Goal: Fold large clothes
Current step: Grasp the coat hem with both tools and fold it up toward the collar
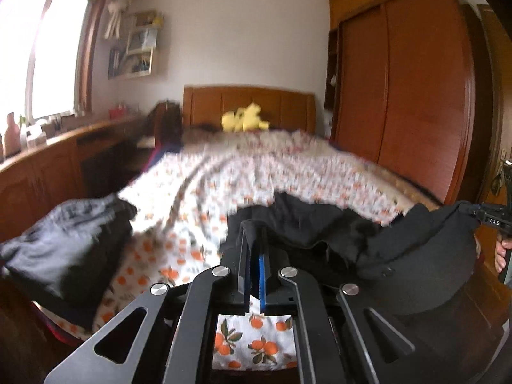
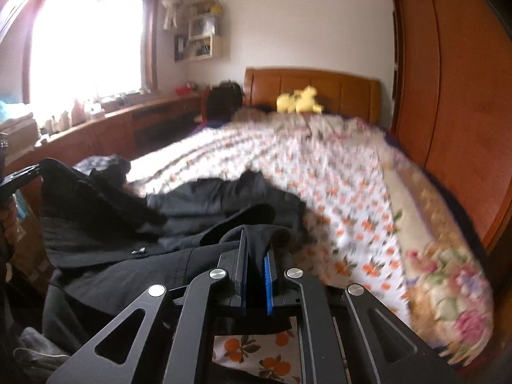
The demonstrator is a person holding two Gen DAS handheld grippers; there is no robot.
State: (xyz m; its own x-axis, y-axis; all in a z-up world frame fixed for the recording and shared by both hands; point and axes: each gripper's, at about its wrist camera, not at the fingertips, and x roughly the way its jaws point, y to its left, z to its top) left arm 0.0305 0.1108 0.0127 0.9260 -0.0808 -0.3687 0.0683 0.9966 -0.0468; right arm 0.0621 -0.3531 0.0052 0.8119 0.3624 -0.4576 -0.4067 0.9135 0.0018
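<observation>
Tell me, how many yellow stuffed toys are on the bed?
1. A yellow stuffed toy sits at the far end of the bed, right in front of the wooden headboard. The picture is blurry, so it might be two toys snuggled together, and more could hide behind it.

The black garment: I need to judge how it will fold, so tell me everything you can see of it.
The black garment looks like soft, matte, fairly heavy cloth with a small metal fitting near one edge. It is rumpled, not flat: its near edge is pinched in the left gripper and the right gripper, both shut on it, and it sags between them. The far part lies bunched on the orange-print sheet.
</observation>
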